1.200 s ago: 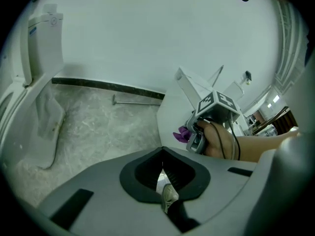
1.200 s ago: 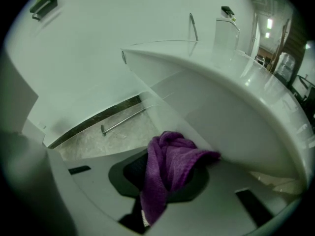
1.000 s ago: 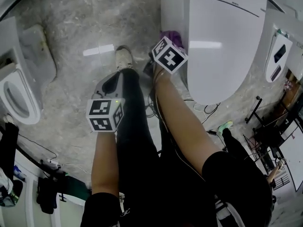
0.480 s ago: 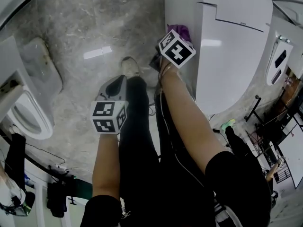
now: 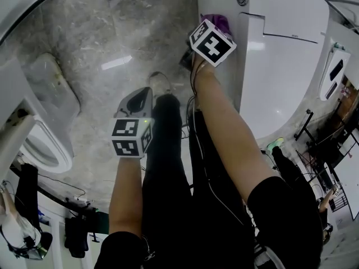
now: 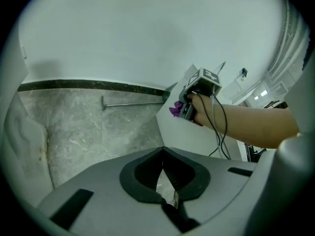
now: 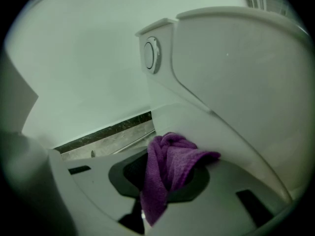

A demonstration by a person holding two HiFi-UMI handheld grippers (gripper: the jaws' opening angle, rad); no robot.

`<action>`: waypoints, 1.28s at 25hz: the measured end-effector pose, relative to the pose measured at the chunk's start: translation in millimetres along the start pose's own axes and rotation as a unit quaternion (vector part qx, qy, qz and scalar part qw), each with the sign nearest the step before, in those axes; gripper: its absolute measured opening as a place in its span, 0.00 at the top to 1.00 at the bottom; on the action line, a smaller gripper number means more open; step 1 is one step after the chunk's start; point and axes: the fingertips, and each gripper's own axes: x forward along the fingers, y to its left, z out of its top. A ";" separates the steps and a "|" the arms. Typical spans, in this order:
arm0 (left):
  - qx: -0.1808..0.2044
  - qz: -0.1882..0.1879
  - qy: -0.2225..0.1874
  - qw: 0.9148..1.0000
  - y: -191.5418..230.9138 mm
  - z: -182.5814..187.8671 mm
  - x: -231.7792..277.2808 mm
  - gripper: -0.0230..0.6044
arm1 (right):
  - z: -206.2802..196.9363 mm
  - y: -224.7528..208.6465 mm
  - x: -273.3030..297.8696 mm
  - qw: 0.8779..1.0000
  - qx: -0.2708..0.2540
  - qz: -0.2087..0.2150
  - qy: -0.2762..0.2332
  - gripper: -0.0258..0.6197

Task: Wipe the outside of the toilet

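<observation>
- Far to the left of the toilet (image 5: 280,55): a second bowl (image 5: 42,144), white, at the edge of the head view; grey marbled floor (image 5: 101,49) between the two
- Left tool (image 6: 163,170): held over the floor well left of the toilet, pointing toward its rear corner and the wall; jaws drawn together with only a thin wedge of floor showing through; nothing in them
- Just right of the left tool, nearer the toilet: the person's dark-clad legs and one pale shoe (image 5: 159,83) on the floor
- Metal rail (image 6: 133,103): runs low along the wall behind, ending at the toilet's back corner
- Right tool (image 7: 165,183): up against the toilet's left side, near the back; jaws clamped on a purple cloth (image 7: 170,163)
- Purple cloth: bunched, folds spilling out over the jaws; its far end lies against the white side wall of the toilet, below the lid (image 7: 246,73) line
- Toilet itself: lid down, smooth and white; round flush button (image 7: 151,54) on top at the rear, above and just behind the cloth
</observation>
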 end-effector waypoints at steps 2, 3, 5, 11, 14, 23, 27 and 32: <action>0.000 0.000 0.000 1.000 7.2 4.8 -0.2 0.95 | 12.4 12.2 8.6 1.000 -0.010 0.005 -0.009 0.87; 0.002 0.001 0.001 1.000 9.7 6.8 -0.5 0.95 | 19.0 18.0 13.0 1.000 -0.014 0.008 -0.011 0.87; 0.011 0.005 0.001 1.000 13.3 10.7 -0.9 0.95 | 32.6 27.6 21.5 1.000 -0.010 0.014 -0.014 0.87; 0.043 0.014 0.011 0.999 13.7 6.3 -0.5 0.95 | 56.0 40.9 34.0 0.999 0.016 0.015 -0.030 0.87; 0.043 0.011 0.008 0.999 11.7 6.3 -2.5 0.95 | 66.3 51.3 30.7 0.997 -0.010 0.043 -0.058 0.87; 0.054 0.023 -0.051 0.997 -28.7 40.1 -27.9 0.95 | 89.9 76.0 -106.5 0.957 -0.085 0.238 -0.140 0.87; 0.074 0.030 -0.109 0.991 -92.8 57.1 -61.9 0.95 | 79.2 24.5 -212.3 0.939 -0.098 0.290 -0.157 0.87; 0.092 0.043 -0.181 0.978 -197.5 61.0 -112.5 0.95 | 87.1 -65.4 -339.6 0.918 -0.130 0.315 -0.203 0.87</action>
